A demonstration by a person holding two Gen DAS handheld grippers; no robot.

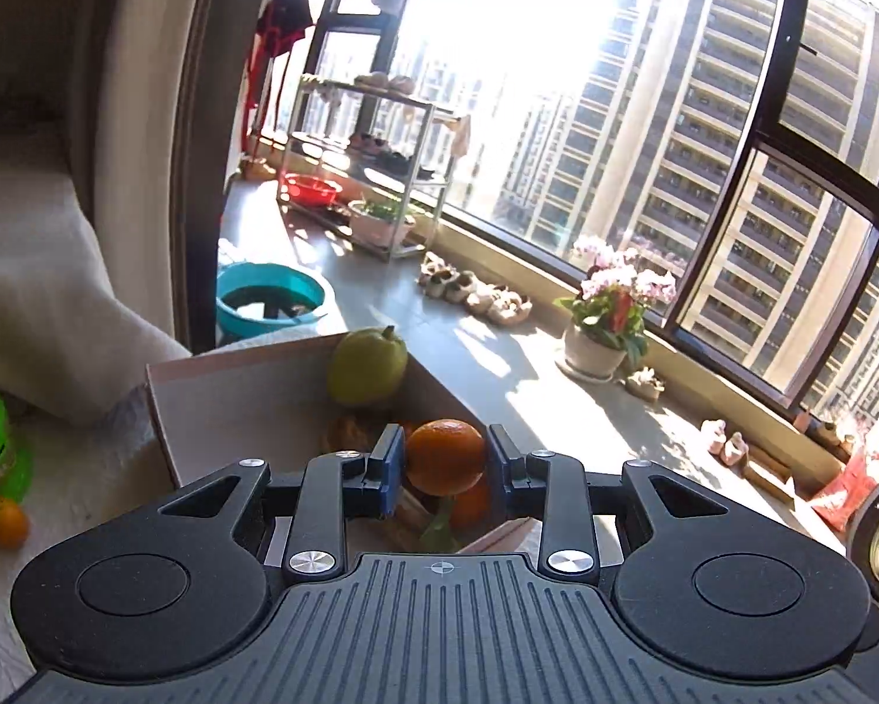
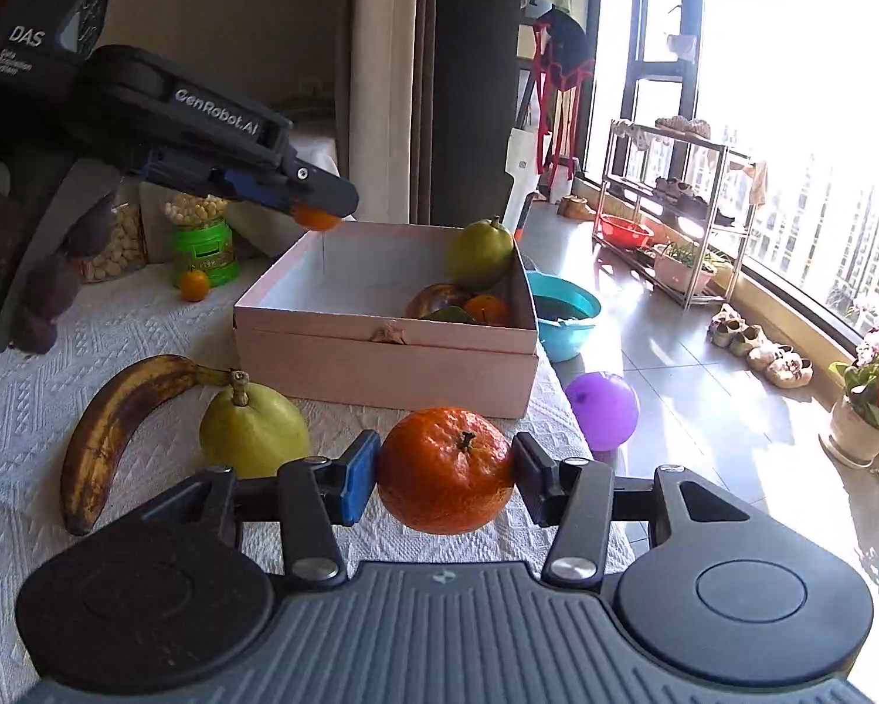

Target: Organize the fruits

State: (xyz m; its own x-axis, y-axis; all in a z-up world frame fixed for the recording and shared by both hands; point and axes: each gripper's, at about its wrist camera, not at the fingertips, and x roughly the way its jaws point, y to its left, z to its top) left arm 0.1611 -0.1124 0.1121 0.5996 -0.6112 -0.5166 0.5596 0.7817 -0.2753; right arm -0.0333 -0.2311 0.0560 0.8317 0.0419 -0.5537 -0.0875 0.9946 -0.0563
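My left gripper point(image 1: 445, 460) is shut on a small orange point(image 1: 446, 456) and holds it above the open pink box point(image 1: 216, 405); it also shows in the right wrist view point(image 2: 316, 217) over the box's back left corner. The box point(image 2: 380, 352) holds a green pear point(image 2: 479, 252), an orange point(image 2: 486, 310) and a dark fruit point(image 2: 439, 298). My right gripper point(image 2: 445, 472) is shut on a large orange point(image 2: 445, 469) just above the white tablecloth point(image 2: 29, 410), in front of the box. A spotted banana point(image 2: 111, 428) and a second green pear point(image 2: 251, 428) lie left of it.
A small orange point(image 2: 194, 284) sits by a green-lidded jar point(image 2: 204, 234) behind the box. A purple balloon point(image 2: 603, 408) and a teal basin point(image 2: 562, 314) are on the floor right of the table. A shoe rack point(image 2: 674, 217) and a potted flower point(image 2: 867, 405) stand by the window.
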